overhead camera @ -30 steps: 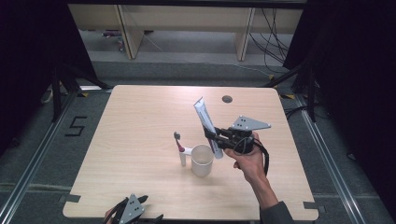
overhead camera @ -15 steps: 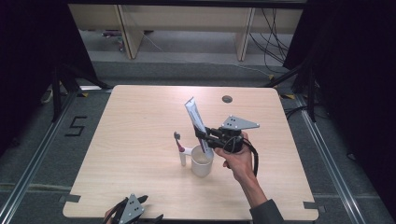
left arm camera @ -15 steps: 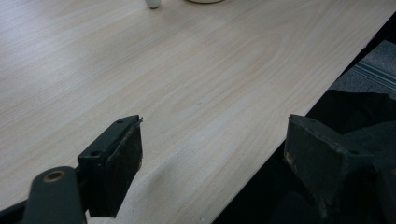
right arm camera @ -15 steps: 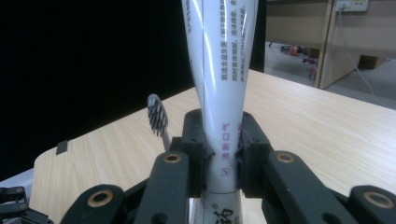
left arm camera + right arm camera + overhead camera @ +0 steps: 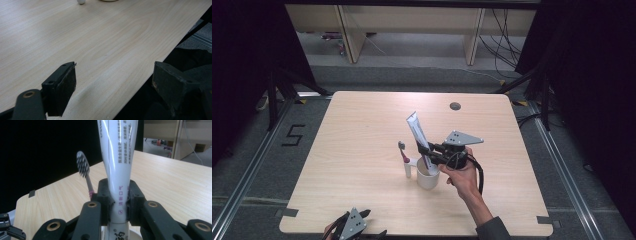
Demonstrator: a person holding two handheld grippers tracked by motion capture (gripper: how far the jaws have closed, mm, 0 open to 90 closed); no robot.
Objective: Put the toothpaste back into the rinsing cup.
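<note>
Toothpaste tube (image 5: 117,170) stands upright in the right hand-held gripper (image 5: 119,202), pinched near its base, its lower end just entering the white cup (image 5: 428,176) (toothbrush (image 5: 404,157) stands beside). Release remains. The left hand-held gripper (image 5: 115,85) rests spread at the bench (image 5: 362,130) edge.

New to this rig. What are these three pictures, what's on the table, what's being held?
No robot here: a person holds a two-jaw gripper in each hand. The high view looks down on the table. Each gripper view comes from a camera riding on that gripper, looking along its black jaws.

The right gripper is clamped on a white toothpaste tube, held upright with its lower end over a white cup. A toothbrush stands beside the cup, bristles up.

The left gripper rests at the table's near edge, jaws wide apart, holding nothing.
</note>
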